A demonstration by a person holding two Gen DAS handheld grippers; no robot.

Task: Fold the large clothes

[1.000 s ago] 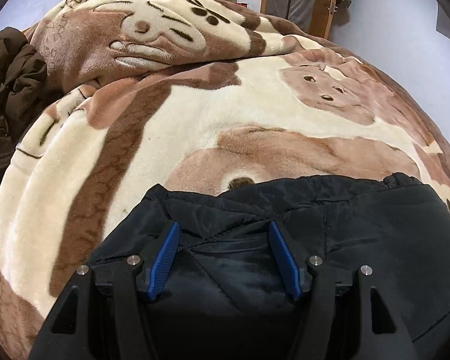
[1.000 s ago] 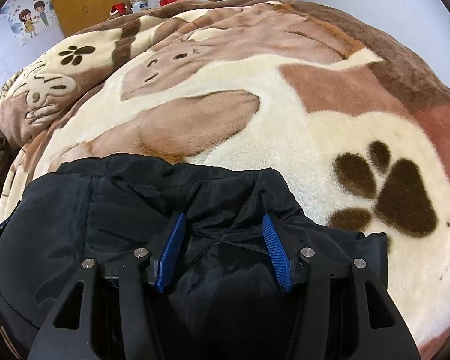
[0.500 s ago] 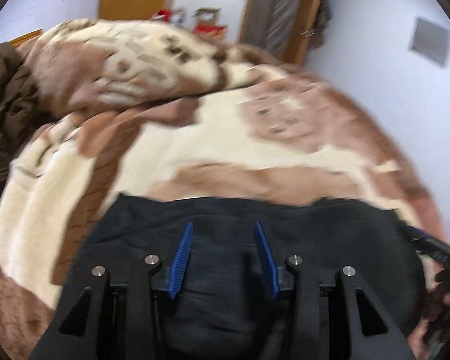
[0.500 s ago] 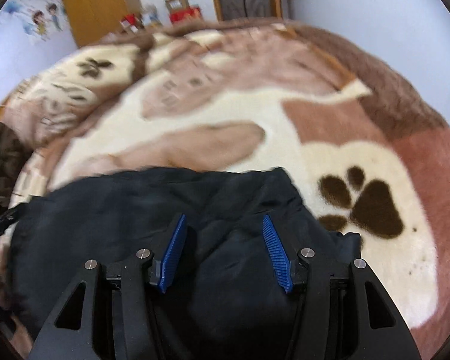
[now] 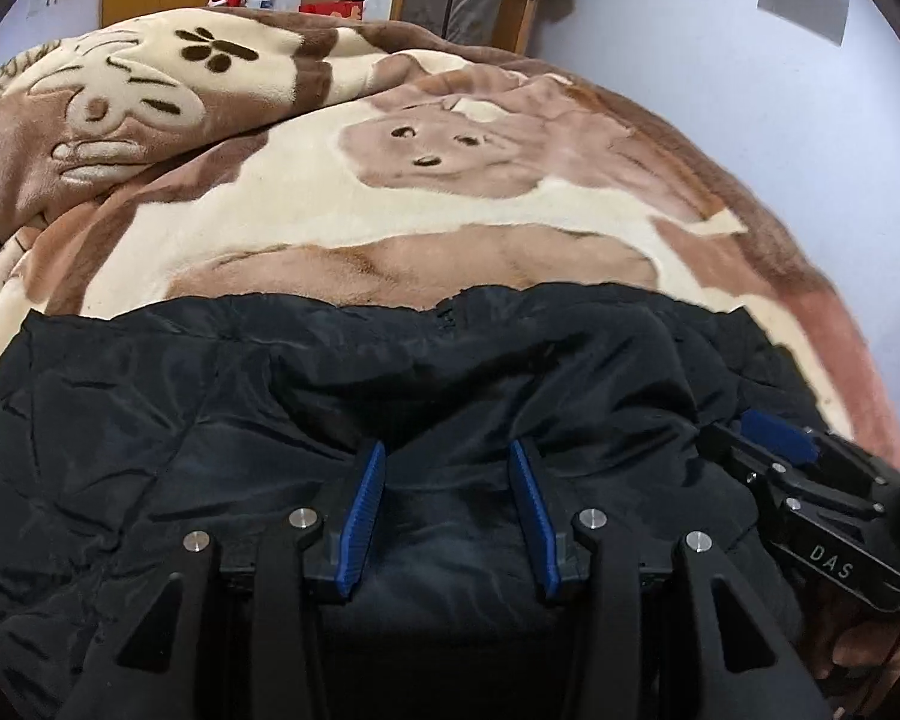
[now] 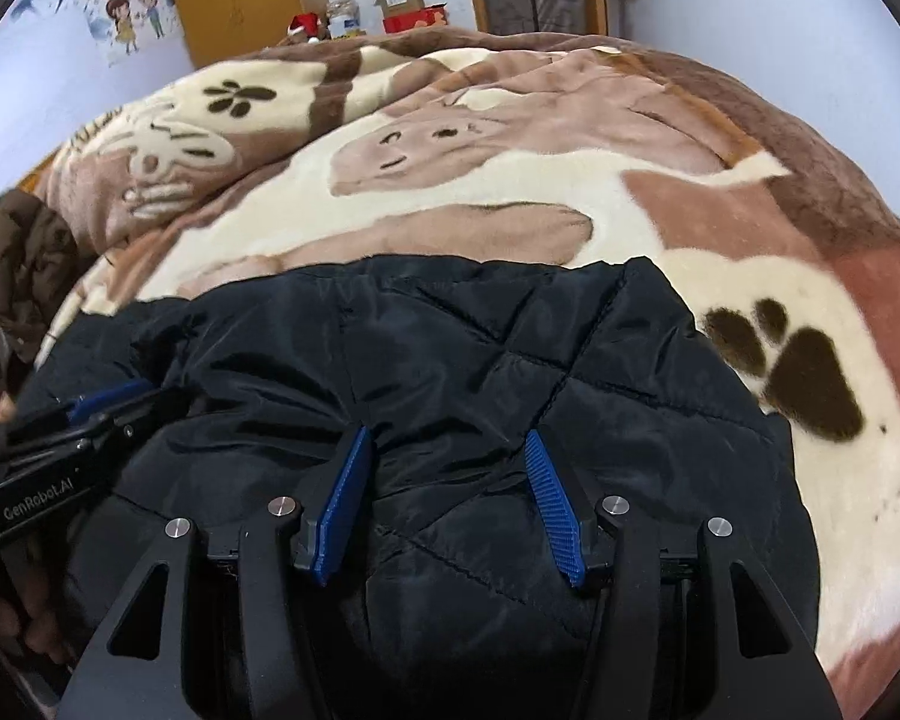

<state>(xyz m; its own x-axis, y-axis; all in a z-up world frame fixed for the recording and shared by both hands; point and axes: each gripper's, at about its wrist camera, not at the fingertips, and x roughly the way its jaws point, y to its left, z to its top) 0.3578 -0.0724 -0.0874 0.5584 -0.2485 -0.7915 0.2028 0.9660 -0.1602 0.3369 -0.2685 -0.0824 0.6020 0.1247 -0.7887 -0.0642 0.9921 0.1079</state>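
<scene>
Gripping bunched black jacket point(image 5: 390, 372) w/ both left tongs point(image 5: 447, 474) & right tongs point(image 6: 447, 462); fold prob. half done, far hem unfolded.

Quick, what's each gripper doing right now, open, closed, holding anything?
Left gripper: closed on a bunched fold of the black jacket.
Right gripper: closed on the same jacket, with a thicker bunch between its jaws.
</scene>
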